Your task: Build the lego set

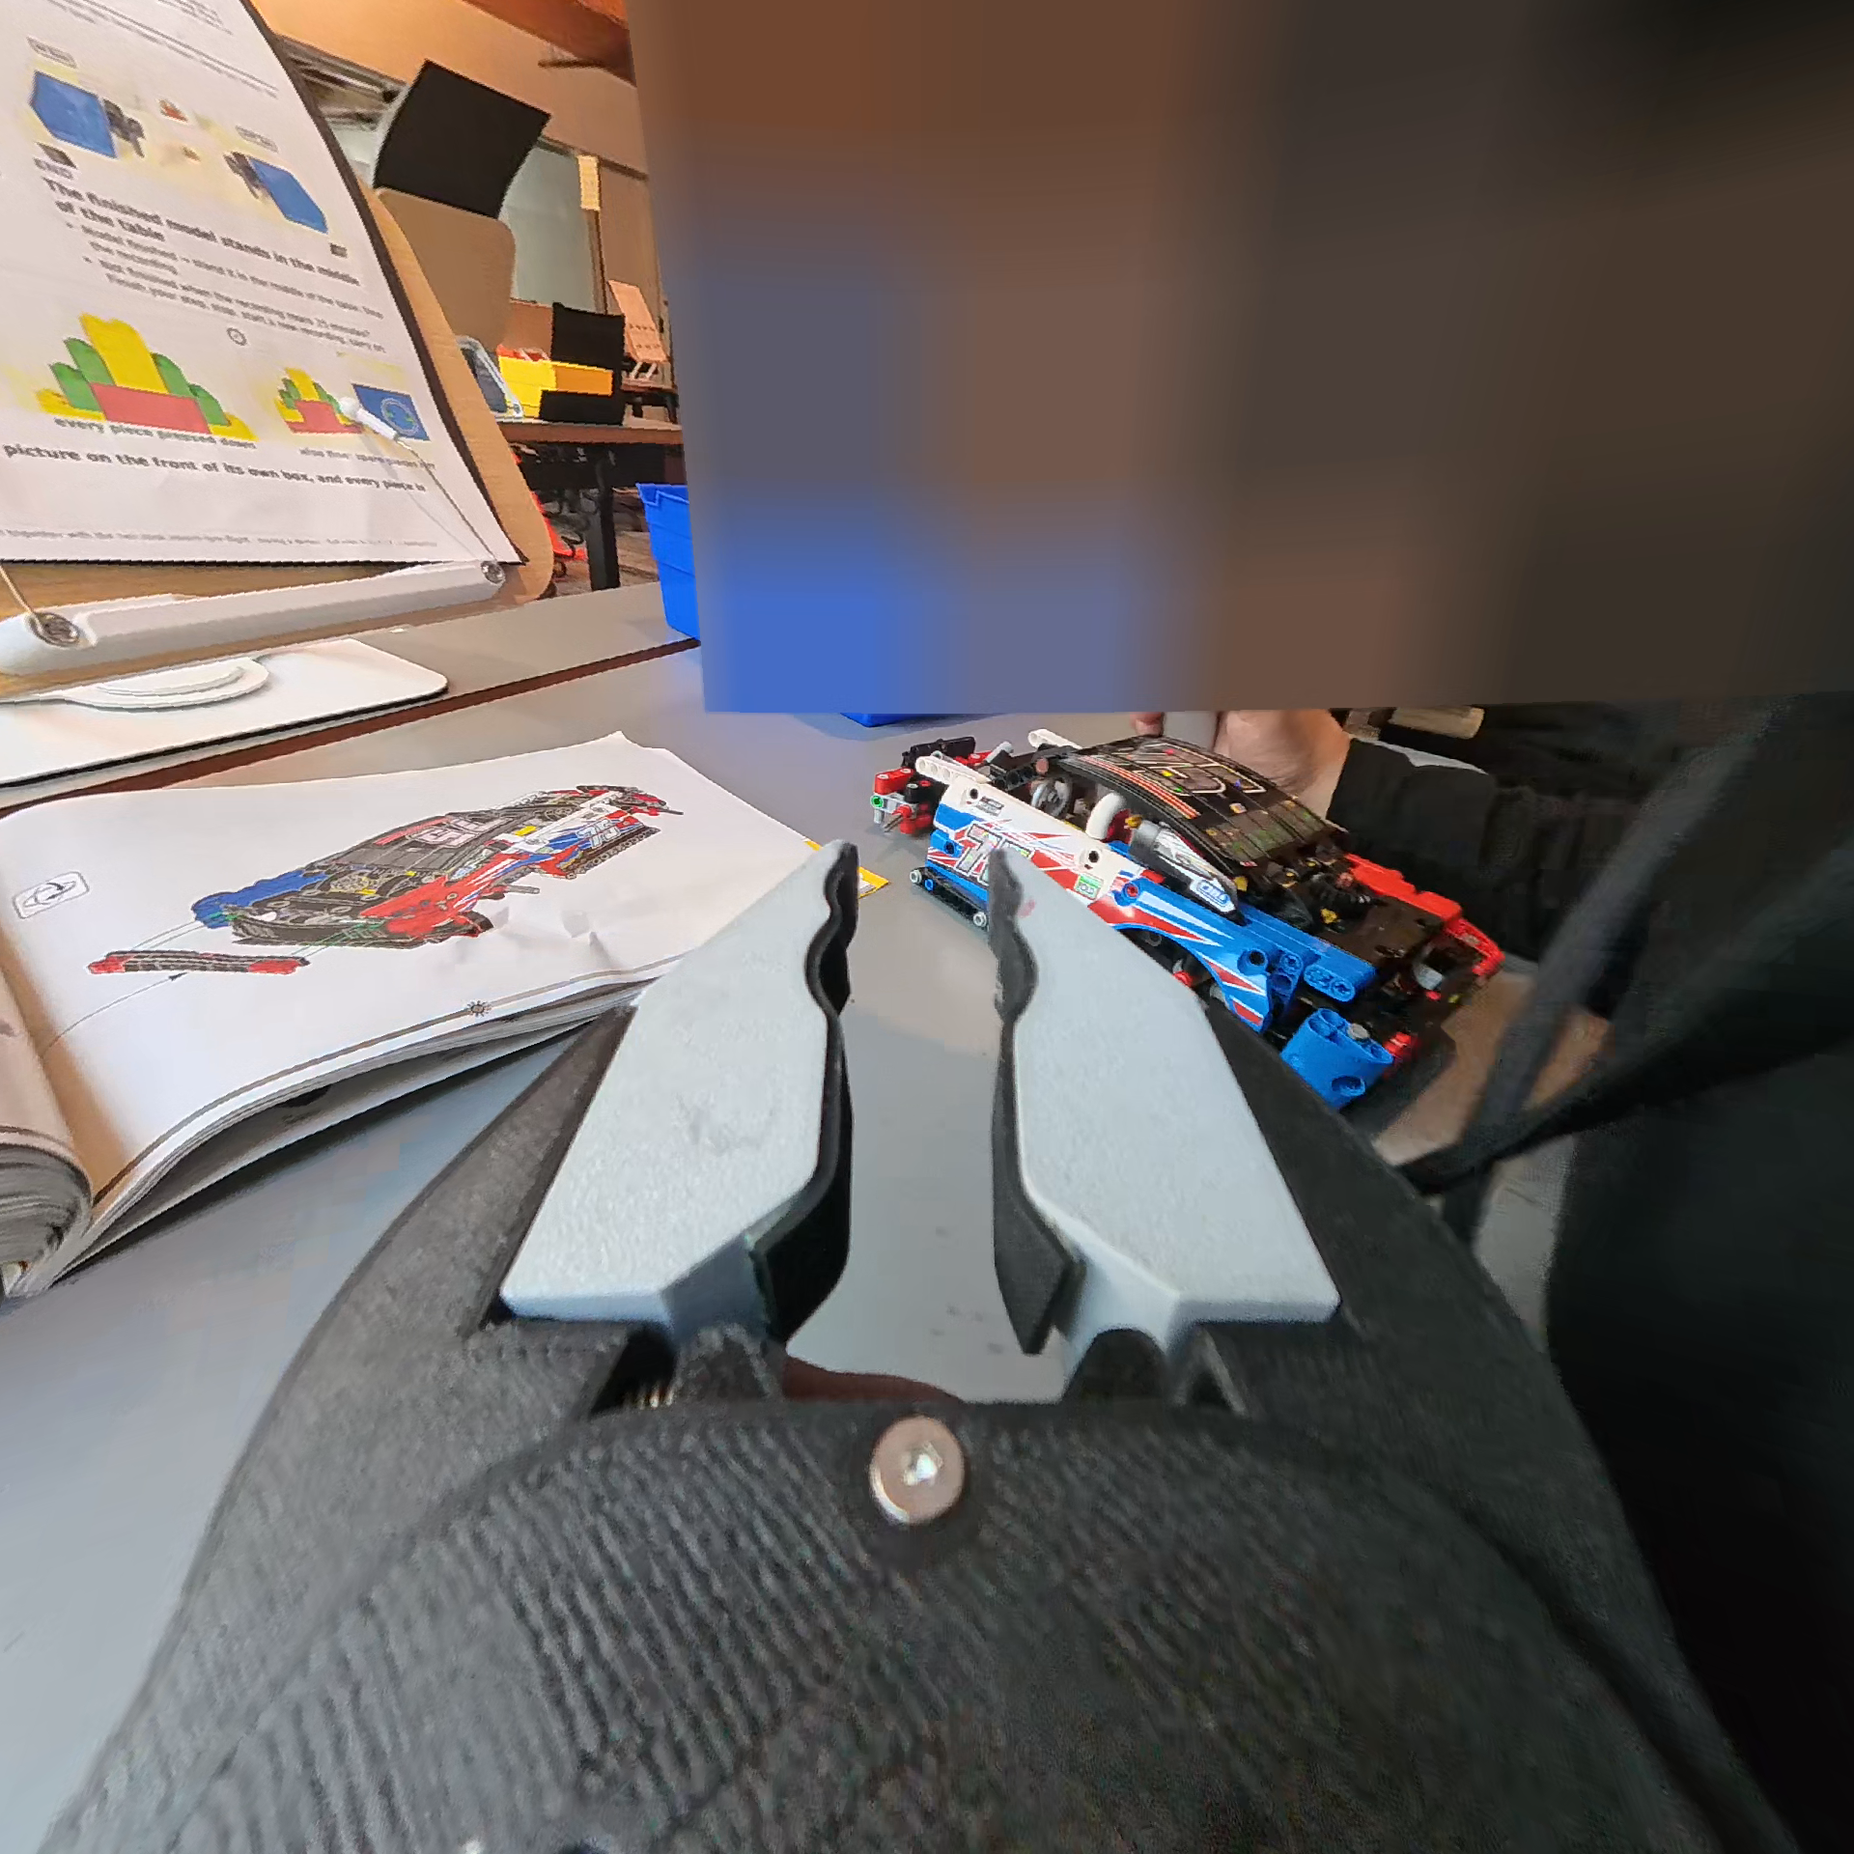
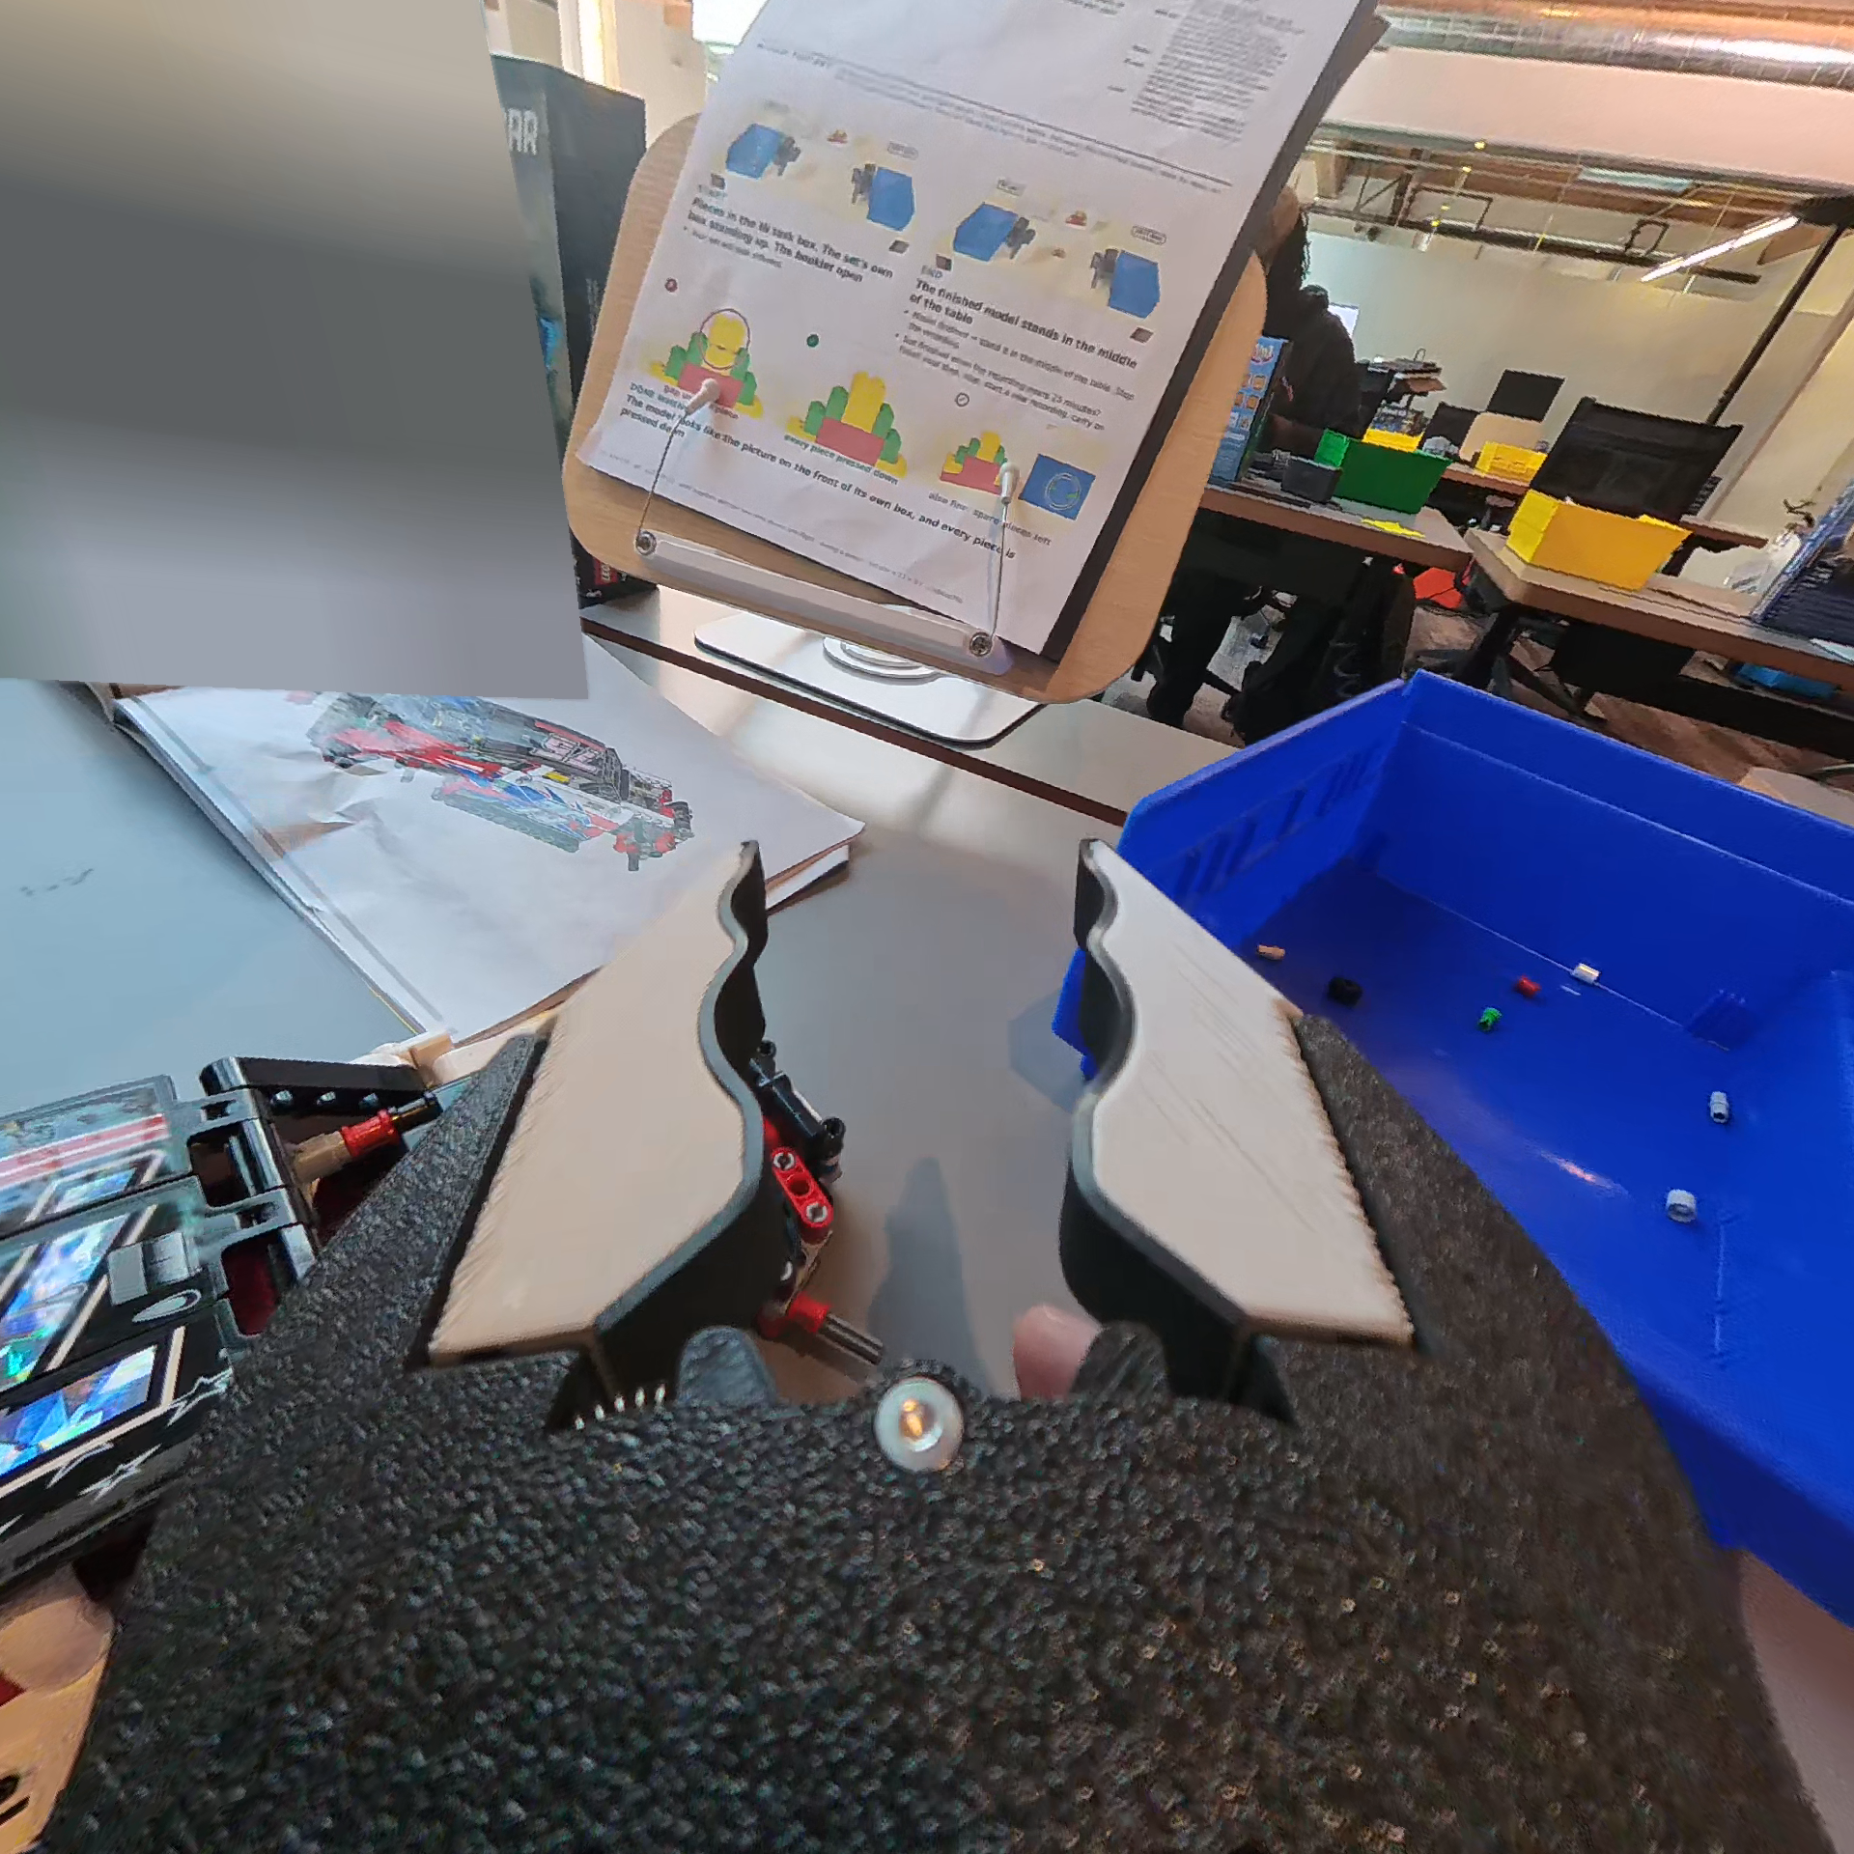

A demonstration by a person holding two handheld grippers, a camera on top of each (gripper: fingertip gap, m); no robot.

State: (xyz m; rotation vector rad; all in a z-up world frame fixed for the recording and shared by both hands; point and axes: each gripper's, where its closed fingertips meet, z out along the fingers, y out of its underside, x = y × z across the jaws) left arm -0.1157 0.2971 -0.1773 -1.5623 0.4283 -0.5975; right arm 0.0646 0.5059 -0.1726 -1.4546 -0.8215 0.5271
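Observation:
A lego race car [image 1: 1184,893] in blue, white, red and black stands on the grey table, right of centre in the left wrist view. My left gripper [image 1: 923,868] is open and empty, just left of the car's nose. In the right wrist view the car [image 2: 130,1254] lies at the lower left, partly hidden behind my left finger. My right gripper [image 2: 918,873] is open and empty above bare table, between the car and a blue bin [image 2: 1565,1003]. The bin holds several small loose pieces [image 2: 1525,986].
An open instruction booklet [image 1: 381,923] lies left of the car; it also shows in the right wrist view [image 2: 482,833]. A sheet on a wooden stand [image 2: 903,331] stands at the table's far edge. A person's hand [image 1: 1274,752] is behind the car. Tip to tip, the grippers are about 30 centimetres apart.

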